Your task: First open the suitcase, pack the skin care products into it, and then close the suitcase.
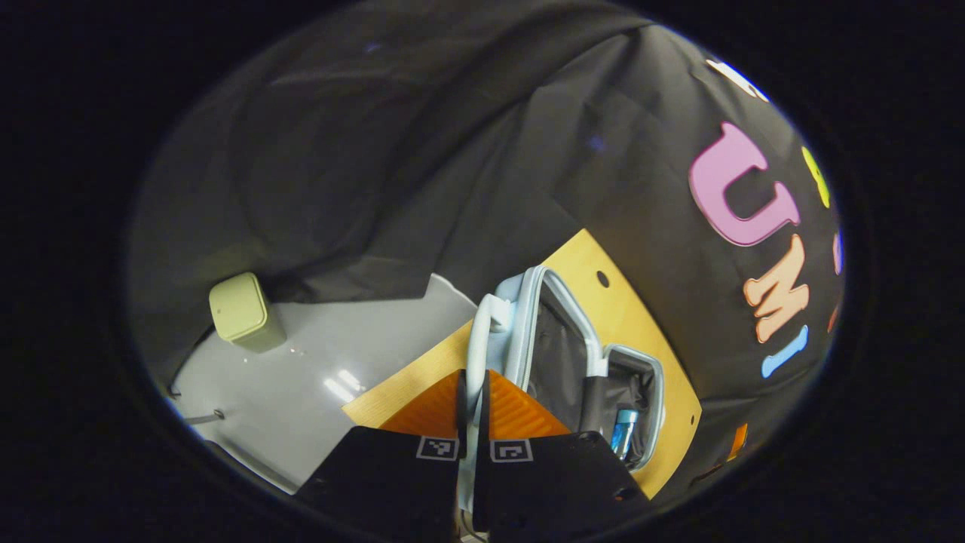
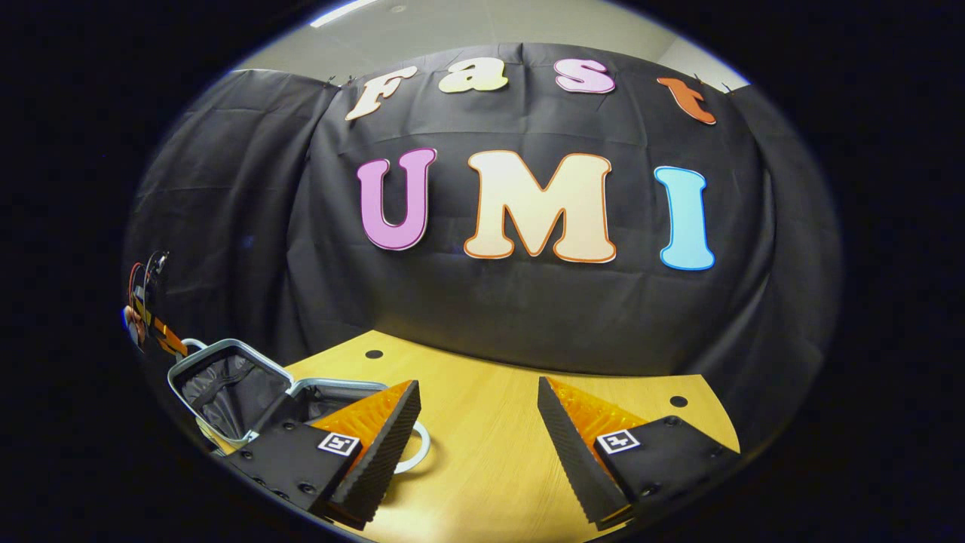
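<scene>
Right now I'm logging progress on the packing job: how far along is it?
Done, it seems: the suitcase is open on the wooden table, and a blue skin care bottle lies inside. In hand: the left gripper is shut on the suitcase lid's handle, with the lid partly raised. The right gripper hangs open over the table. Left: shutting the suitcase.

Pale blue hard-shell plastic suitcase (image 1: 520, 317): smooth, slightly glossy shell; matt dark grey cloth lining (image 2: 226, 392).
Light wood-grain counter (image 2: 490, 437): smooth, satin.
Grey floor (image 1: 317, 362): glossy, reflective.
Pale green plastic bin (image 1: 245, 311): smooth, matt.
Blue skin-care tube (image 1: 623, 430): shiny.
Black cloth wall (image 1: 422, 151): matt, creased.
</scene>
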Motion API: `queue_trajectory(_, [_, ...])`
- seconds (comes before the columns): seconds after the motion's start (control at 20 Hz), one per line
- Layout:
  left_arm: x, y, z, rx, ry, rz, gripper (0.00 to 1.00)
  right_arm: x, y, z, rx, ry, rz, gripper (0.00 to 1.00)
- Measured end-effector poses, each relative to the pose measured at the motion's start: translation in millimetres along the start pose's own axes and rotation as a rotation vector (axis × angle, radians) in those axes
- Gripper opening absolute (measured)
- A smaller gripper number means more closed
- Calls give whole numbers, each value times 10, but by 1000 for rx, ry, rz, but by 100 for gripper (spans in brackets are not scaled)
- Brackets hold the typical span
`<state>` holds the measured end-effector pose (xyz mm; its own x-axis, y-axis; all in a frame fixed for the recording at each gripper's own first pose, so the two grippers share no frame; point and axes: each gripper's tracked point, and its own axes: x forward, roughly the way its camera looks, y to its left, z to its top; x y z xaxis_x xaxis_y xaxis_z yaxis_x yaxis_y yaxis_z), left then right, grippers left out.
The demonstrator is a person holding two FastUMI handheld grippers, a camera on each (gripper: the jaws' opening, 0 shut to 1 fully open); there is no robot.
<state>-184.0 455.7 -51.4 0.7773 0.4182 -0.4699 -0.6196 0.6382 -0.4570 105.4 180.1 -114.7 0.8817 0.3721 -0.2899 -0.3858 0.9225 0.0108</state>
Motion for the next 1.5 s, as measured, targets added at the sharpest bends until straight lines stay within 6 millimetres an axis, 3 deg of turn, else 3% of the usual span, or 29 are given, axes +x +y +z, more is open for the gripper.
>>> queue_trajectory(0.3, [-320, -978, 178, 129, -40, -121, 2, -84, -249, 163, 14, -58, -33, 100])
queue_trajectory(0.45, [-421, -1591, 184, 185, -50, -216, 4, -145, -435, 193, 26, -69, -59, 100])
queue_trajectory(0.65, [-419, -2317, -32, 340, -39, -302, 6, -267, -727, 219, 57, -83, -105, 98])
queue_trajectory(0.85, [-247, -3021, -446, 458, -12, -390, 6, -434, -1023, 149, 76, -73, -157, 98])
queue_trajectory(1.05, [9, -3539, -987, 487, 63, -472, 6, -587, -1201, 30, 71, -47, -197, 100])
queue_trajectory(1.25, [367, -3879, -1603, 474, 175, -496, 7, -679, -1278, -50, 103, -34, -207, 98])
queue_trajectory(1.5, [946, -3965, -2361, 526, 312, -411, 7, -739, -1346, -76, 133, -38, -214, 98])
